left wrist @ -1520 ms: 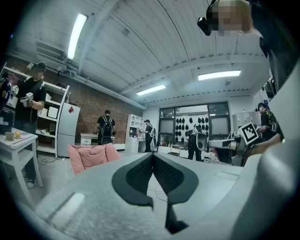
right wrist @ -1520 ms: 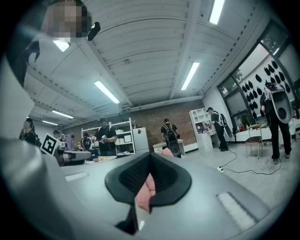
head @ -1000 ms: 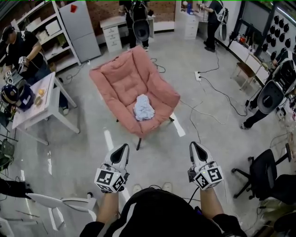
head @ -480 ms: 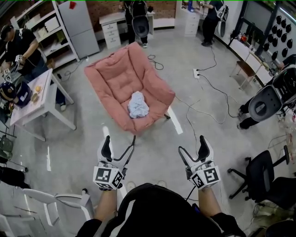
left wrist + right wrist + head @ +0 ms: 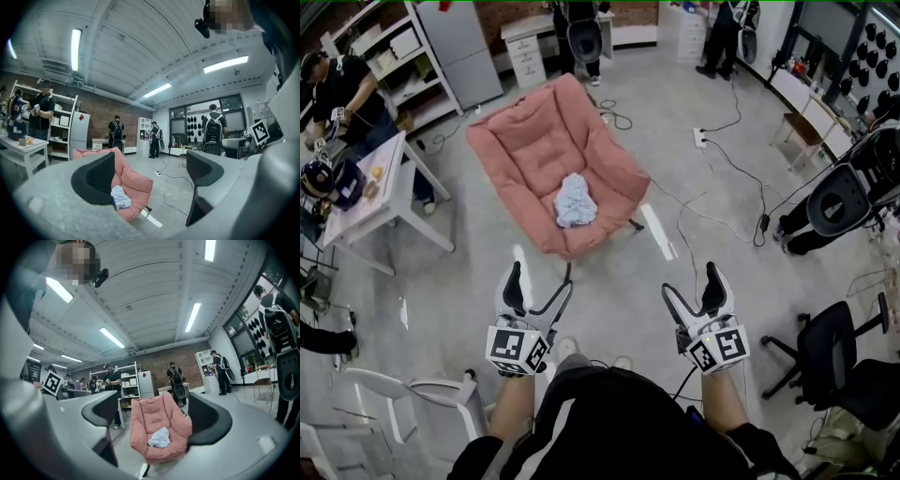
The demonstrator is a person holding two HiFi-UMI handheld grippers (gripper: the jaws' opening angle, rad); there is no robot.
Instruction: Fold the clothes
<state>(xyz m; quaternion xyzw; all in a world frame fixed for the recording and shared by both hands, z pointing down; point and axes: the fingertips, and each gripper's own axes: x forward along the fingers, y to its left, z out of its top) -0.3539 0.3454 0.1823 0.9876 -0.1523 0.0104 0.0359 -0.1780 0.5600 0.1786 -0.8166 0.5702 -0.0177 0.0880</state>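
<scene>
A crumpled pale blue garment (image 5: 574,201) lies on the seat of a pink cushioned chair (image 5: 536,150) on the grey floor ahead. It also shows as the same garment (image 5: 122,198) in the left gripper view and as the garment (image 5: 160,437) in the right gripper view. My left gripper (image 5: 538,287) and right gripper (image 5: 691,287) hang side by side over the floor, well short of the chair. Both stand open with nothing between their jaws.
A white table (image 5: 380,192) with small items stands at the left, a person (image 5: 345,94) beside it. Cables (image 5: 712,211) and white floor tape (image 5: 656,230) run right of the chair. A black office chair (image 5: 848,361) is at the right. More people stand at the back.
Both grippers went from shut to open. The chair and garment have shifted slightly left and up in the head view as I came closer.
</scene>
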